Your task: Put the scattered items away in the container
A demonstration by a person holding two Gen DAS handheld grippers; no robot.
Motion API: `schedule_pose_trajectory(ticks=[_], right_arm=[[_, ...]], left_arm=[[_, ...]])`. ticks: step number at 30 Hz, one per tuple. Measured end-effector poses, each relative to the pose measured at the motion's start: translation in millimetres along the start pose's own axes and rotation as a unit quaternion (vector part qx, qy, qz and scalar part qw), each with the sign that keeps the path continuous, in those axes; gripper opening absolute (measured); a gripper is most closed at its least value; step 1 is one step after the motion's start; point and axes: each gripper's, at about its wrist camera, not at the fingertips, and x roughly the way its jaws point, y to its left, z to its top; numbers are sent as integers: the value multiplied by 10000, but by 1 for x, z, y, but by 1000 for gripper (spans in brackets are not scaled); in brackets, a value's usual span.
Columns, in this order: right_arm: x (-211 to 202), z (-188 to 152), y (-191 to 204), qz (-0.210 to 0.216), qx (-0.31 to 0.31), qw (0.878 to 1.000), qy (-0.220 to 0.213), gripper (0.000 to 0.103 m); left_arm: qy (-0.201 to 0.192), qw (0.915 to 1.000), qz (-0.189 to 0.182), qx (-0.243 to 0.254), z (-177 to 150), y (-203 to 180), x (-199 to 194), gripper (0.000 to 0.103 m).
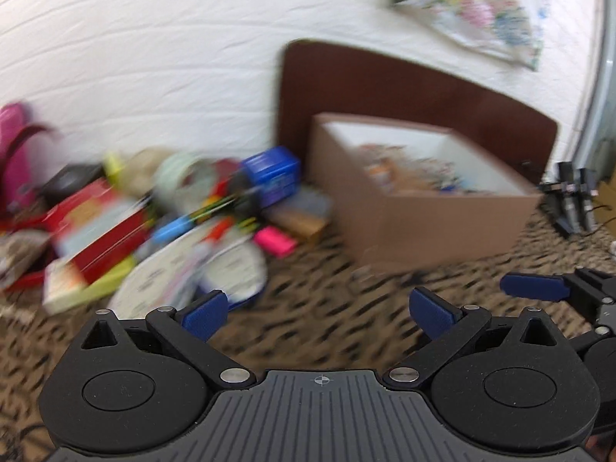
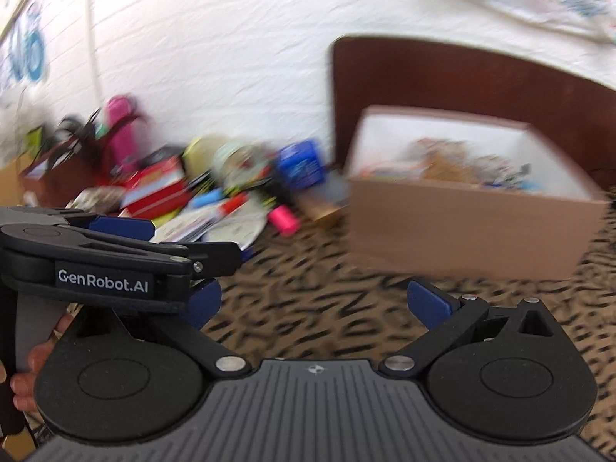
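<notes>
A brown cardboard box (image 1: 435, 227) (image 2: 466, 227) with white inner walls stands on the patterned carpet at the right, with several items inside. A blurred heap of scattered items (image 1: 161, 223) (image 2: 215, 196) lies to its left: a red box (image 1: 100, 219), a blue box (image 1: 273, 177), a pink item (image 1: 275, 240), white plates (image 1: 184, 273). My left gripper (image 1: 315, 312) is open and empty over bare carpet in front of the heap. My right gripper (image 2: 312, 304) is also open and empty. The left gripper shows from the side (image 2: 115, 254) in the right wrist view.
A dark brown board (image 1: 385, 81) leans on the white wall behind the box. A pink bottle (image 2: 121, 131) and a bag stand at the far left. Black gear with cables (image 1: 573, 200) lies right of the box. Floral cloth (image 1: 469, 4) hangs on the wall.
</notes>
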Motion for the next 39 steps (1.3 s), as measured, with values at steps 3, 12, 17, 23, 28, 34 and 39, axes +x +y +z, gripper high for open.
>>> schedule_pose_trajectory(ticks=[3, 12, 17, 23, 28, 34, 39], right_arm=[[19, -2, 23, 197, -5, 9997, 134, 102], [73, 0, 78, 467, 5, 9979, 442, 102], [90, 8, 90, 186, -192, 9990, 359, 97], [101, 15, 67, -210, 291, 9988, 342, 89], [109, 17, 48, -200, 749, 9960, 446, 84], [114, 16, 57, -75, 665, 9965, 495, 84], [111, 12, 65, 171, 620, 9962, 589, 84]], left_arm=[[84, 9993, 291, -221, -8, 40, -3, 103], [112, 9964, 576, -604, -3, 120, 5, 102], [240, 9987, 347, -289, 5, 120, 32, 92], [464, 9987, 145, -180, 3, 126, 58, 80], [625, 9979, -11, -166, 4, 123, 74, 65], [670, 9977, -105, -93, 8, 115, 80, 13], [703, 9972, -238, -86, -5, 113, 62, 12]])
